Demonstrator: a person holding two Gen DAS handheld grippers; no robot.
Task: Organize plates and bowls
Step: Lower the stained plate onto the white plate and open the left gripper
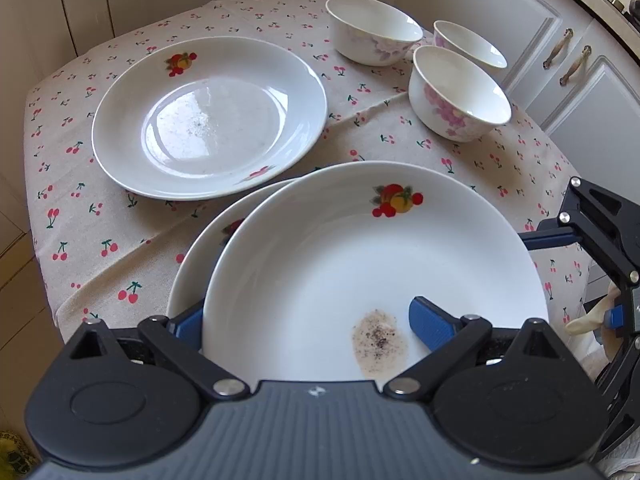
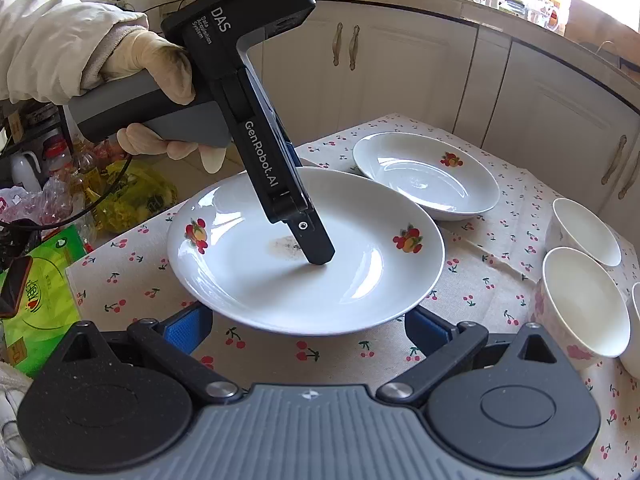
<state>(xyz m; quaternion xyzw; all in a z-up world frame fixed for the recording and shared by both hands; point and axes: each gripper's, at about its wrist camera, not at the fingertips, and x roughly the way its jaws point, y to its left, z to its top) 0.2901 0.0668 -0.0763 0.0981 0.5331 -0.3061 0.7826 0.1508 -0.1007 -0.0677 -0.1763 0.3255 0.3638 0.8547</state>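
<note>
Two labels | left tongs [image 2: 320, 254] body: "DAS", "GenRobot.AI" (white print)

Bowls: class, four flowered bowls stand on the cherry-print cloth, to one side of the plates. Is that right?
Not quite. The left wrist view shows three bowls, not four. They do stand on the cherry-print cloth, to one side of the plates.
</note>
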